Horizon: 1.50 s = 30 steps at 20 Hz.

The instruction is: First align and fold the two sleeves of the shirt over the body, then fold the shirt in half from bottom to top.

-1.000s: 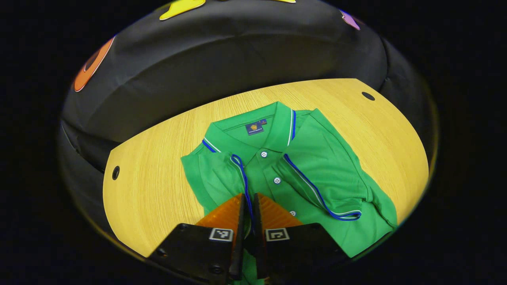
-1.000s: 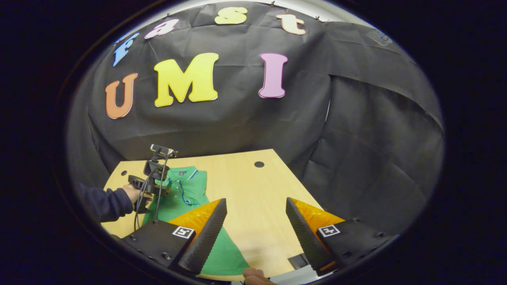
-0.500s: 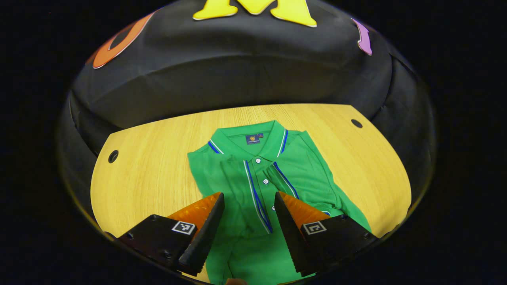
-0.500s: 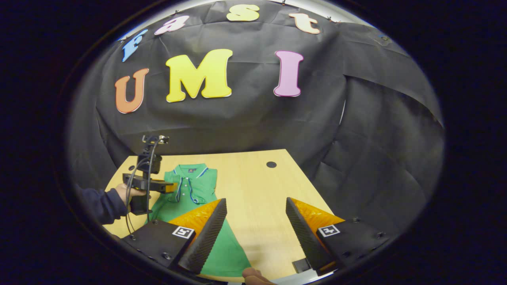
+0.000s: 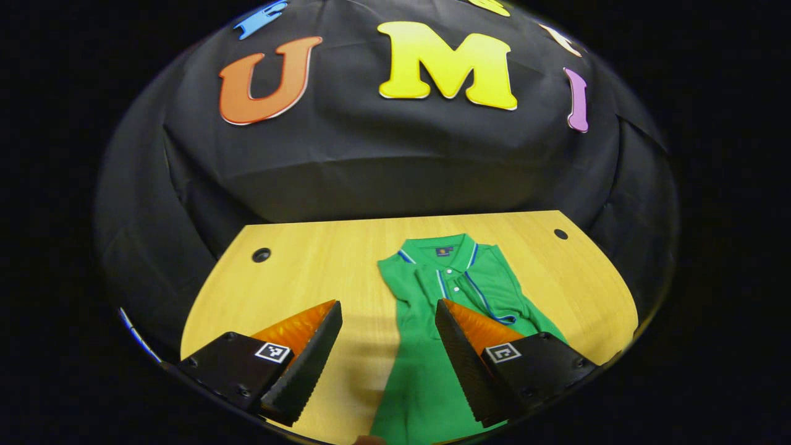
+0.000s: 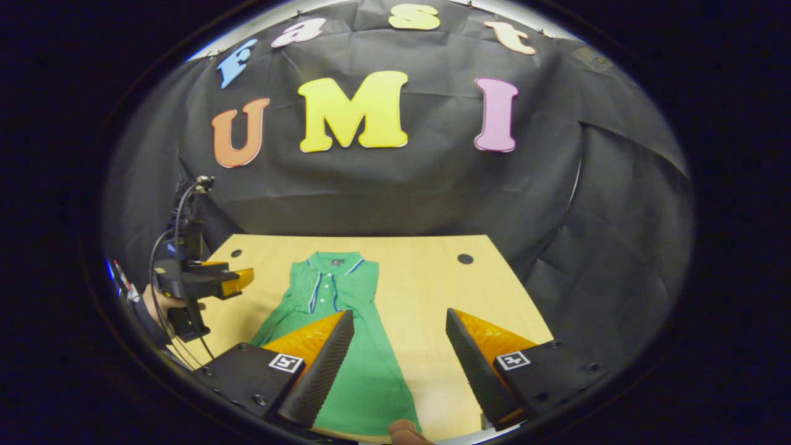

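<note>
While the tabletop (image 5: pixel 296 272) carries the green shirt (image 6: pixel 355 346) flat, collar toward the wall, both sleeves (image 5: pixel 494 296) lie folded over its body, so the hem is probably next. The left claw (image 5: pixel 386 358) and right claw (image 6: pixel 398 364) hover spread, holding nothing.

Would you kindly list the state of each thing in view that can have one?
shirt: flat on the table, both sleeves folded over the body, collar at the far end, not yet folded in half.
left gripper: open, holding nothing, above the table.
right gripper: open, holding nothing, above the shirt's near part.
</note>
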Available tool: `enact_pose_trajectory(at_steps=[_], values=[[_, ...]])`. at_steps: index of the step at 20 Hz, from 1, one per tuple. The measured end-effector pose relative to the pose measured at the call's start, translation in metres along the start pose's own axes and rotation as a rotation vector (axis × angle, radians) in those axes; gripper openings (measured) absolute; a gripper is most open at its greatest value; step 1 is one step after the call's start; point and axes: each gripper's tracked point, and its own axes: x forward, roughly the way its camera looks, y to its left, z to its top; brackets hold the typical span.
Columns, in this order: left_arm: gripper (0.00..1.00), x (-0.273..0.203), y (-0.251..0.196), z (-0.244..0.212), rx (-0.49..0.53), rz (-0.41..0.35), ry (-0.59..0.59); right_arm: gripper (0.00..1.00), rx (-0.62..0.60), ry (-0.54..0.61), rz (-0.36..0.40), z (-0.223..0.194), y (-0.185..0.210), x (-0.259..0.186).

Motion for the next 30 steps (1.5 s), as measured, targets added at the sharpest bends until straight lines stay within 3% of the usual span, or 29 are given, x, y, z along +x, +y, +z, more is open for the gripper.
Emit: enact_pose_trajectory(at_steps=[2,5,6,7,10,19,20,22,28,29,30], values=[[0.99,-0.019,0.008,-0.018,-0.002,-0.004,0.019,0.92,-0.015,0.042,0.027,-0.013,0.009,0.006],[0.98,-0.037,0.016,-0.071,-0.017,-0.008,0.119,0.93,-0.055,0.121,0.054,-0.042,0.018,0.017],[0.98,-0.043,0.018,-0.086,-0.03,-0.005,0.151,0.97,-0.071,0.154,0.058,-0.053,0.021,0.021],[0.99,-0.05,0.019,-0.103,-0.038,-0.006,0.183,0.92,-0.083,0.189,0.065,-0.066,0.023,0.024],[0.99,-0.063,0.021,-0.151,-0.03,-0.005,0.276,0.92,-0.114,0.294,0.08,-0.105,0.024,0.03],[0.98,-0.107,0.016,-0.256,-0.053,-0.027,0.573,0.92,-0.135,0.641,0.02,-0.23,-0.01,0.025],[0.98,-0.114,0.017,-0.266,-0.06,-0.023,0.61,0.97,-0.122,0.682,0.011,-0.241,-0.014,0.023],[0.99,-0.125,0.019,-0.283,-0.068,-0.017,0.671,0.93,-0.089,0.757,-0.005,-0.26,-0.02,0.019],[0.96,-0.145,0.013,-0.306,-0.081,-0.025,0.79,0.92,-0.008,0.917,-0.027,-0.298,-0.024,0.01],[1.0,-0.146,0.012,-0.306,-0.087,-0.031,0.797,0.92,-0.002,0.936,-0.024,-0.302,-0.023,0.01],[0.94,-0.147,0.01,-0.306,-0.09,-0.037,0.812,0.97,-0.004,0.961,-0.024,-0.307,-0.022,0.007]])
